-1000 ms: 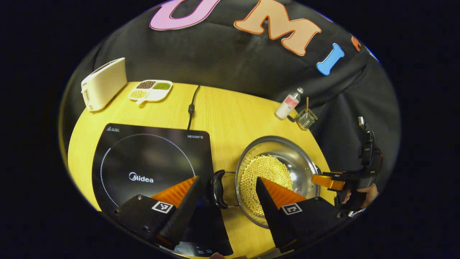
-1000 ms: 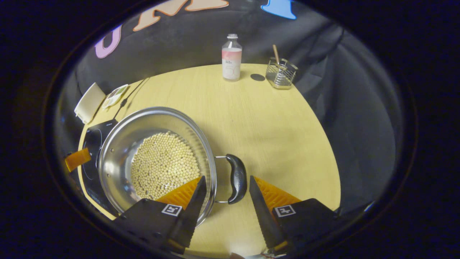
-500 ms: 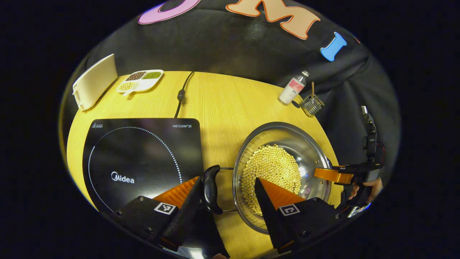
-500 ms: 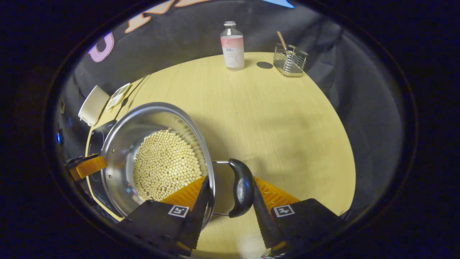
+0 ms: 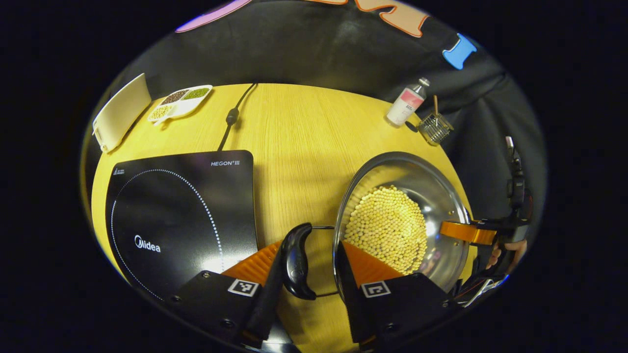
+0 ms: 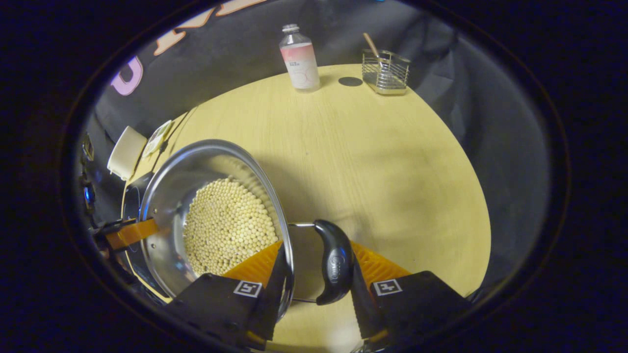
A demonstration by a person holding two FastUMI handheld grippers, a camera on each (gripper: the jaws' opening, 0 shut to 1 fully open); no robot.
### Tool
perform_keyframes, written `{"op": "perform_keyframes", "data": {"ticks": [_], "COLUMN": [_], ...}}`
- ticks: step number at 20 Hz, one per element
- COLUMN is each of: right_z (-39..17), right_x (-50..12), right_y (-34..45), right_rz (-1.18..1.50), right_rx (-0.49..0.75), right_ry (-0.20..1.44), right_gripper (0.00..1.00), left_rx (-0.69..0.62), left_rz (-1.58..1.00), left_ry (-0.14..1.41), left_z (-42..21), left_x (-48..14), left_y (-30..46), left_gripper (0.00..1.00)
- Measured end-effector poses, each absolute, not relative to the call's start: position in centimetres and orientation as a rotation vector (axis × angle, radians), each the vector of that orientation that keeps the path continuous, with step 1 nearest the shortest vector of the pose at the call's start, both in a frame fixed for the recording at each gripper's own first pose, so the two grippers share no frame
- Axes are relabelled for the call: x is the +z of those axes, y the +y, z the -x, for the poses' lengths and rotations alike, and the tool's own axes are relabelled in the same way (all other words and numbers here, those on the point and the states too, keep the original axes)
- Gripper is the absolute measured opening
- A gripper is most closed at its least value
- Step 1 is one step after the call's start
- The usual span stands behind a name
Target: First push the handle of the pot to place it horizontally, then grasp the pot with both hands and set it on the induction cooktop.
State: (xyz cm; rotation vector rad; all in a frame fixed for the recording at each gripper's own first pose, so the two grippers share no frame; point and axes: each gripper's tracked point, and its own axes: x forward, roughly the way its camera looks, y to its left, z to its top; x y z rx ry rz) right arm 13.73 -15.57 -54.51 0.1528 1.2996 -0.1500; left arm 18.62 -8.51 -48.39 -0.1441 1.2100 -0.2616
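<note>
A: How many handles has the pot point(image 5: 402, 220)?

B: 2 black handles. The left gripper point(image 5: 308, 274) holds one handle point(image 5: 296, 262) between its fingers, the right gripper point(image 6: 316, 274) holds the other handle point(image 6: 334, 262).

A: Where is the pot?

B: Beside the cooktop point(image 5: 181, 215), on the table point(image 5: 294, 132), full of beans point(image 6: 225, 228). The pot's underside is hidden.

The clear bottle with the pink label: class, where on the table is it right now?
In the right gripper view the bottle stands upright at the table's far edge, just left of the wire basket.
</note>
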Motion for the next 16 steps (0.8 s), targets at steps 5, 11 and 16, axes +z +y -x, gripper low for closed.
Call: {"op": "perform_keyframes", "data": {"ticks": [5, 11, 16], "right_z": [-13.9, -13.9, -13.6], "right_x": [-54.5, -54.0, -52.3], "right_y": [-15.6, -15.3, -15.3], "right_rz": [-0.226, -0.236, -0.255], "right_rx": [-0.139, -0.162, -0.160], "right_ry": [1.306, 1.328, 1.311], "right_gripper": [0.50, 0.50, 0.49], "left_rx": [-0.283, -0.271, -0.283], "left_rz": [0.184, 0.178, 0.165], "left_ry": [1.245, 1.296, 1.263], "left_z": [-18.6, -18.2, -18.3], "left_x": [-48.5, -48.7, -47.3], "left_y": [-8.7, -8.7, -8.7], "left_gripper": [0.57, 0.51, 0.46]}}
